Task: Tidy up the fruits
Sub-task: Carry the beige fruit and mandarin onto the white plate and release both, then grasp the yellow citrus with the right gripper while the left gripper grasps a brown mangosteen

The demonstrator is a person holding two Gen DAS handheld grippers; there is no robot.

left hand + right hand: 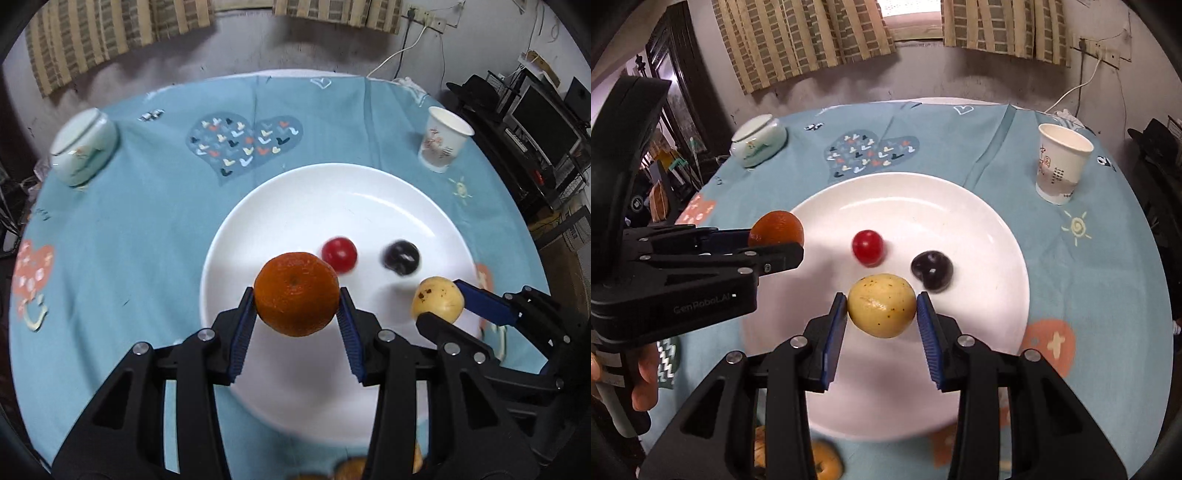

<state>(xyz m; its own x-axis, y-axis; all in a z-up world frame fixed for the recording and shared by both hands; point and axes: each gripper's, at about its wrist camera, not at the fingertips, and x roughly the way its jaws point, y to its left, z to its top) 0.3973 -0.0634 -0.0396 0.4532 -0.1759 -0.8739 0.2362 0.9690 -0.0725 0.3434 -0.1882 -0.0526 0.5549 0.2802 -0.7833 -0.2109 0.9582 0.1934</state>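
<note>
Your left tool (297, 299) is clamped on the orange (296, 294), one blue pad on each side of it, and you hold it above the near-left part of the white plate (332, 192). The orange is close to round; the small dimple at its stem end faces up toward the camera. Your right tool (881, 305) grips the yellow fruit (881, 305) the same way, pads pressing its left and right sides, over the near middle of the plate. That fruit is slightly oval, its long axis running across from one pad to the other, and its skin is speckled brown.

On the plate itself lie a red fruit (868, 247) and a dark purple fruit (931, 270), side by side and apart, the red one to the left. The plate sits on the table's blue cloth (129, 221). A paper cup (1062, 162) stands upright at the far right, and a pale lidded jar (759, 142) at the far left.
</note>
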